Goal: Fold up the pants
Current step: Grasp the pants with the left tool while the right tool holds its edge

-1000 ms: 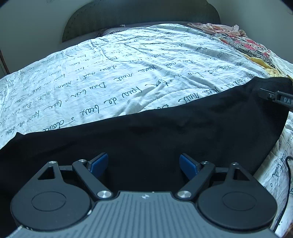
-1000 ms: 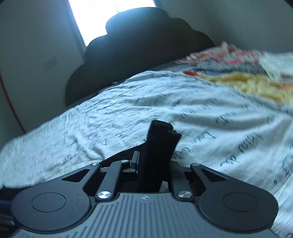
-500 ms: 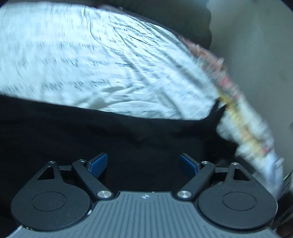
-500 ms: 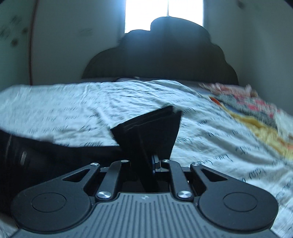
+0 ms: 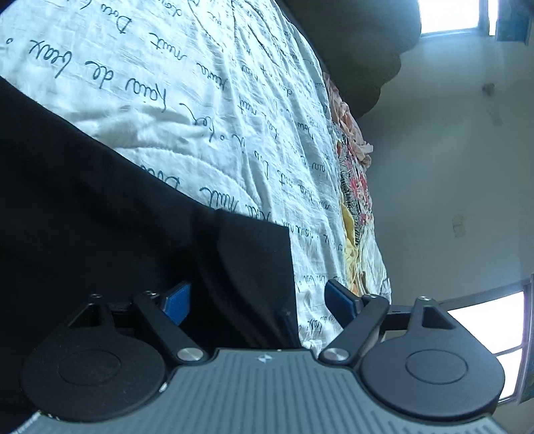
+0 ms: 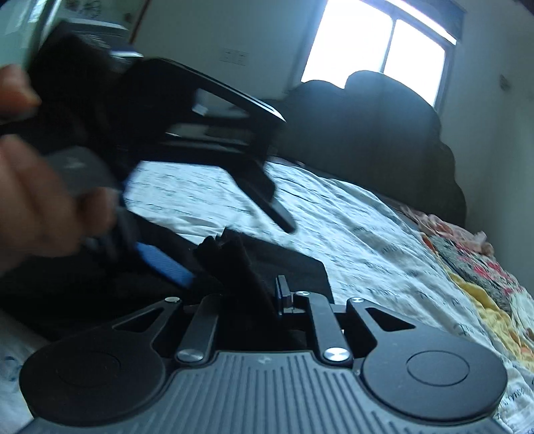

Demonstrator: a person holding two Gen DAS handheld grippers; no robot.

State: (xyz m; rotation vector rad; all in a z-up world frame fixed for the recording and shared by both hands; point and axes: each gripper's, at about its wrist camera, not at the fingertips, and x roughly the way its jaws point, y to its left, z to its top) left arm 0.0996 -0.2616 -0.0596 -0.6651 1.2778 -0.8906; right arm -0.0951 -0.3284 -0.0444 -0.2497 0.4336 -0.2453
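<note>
Left gripper [image 5: 257, 298]: jaws wide apart and just been closing slightly, with a fold of the black pants [image 5: 100, 217] between the blue pads [image 5: 177, 300], which do not press on it. The pants lie on the script-printed bedspread [image 5: 207, 100]. Beyond the bedspread's far edge lies patterned bedding [image 5: 355, 187]. The dark headboard [image 5: 360, 53] stands behind the bedspread, a bright window [image 5: 447, 15] beyond it.

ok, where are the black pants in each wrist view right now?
Left wrist: black pants fill the left and lower middle, the edge lying between the open blue pads.
Right wrist: a bunched fold stands at lower centre, pinched in the right gripper.
Shared landmark: the script-printed bedspread.
</note>
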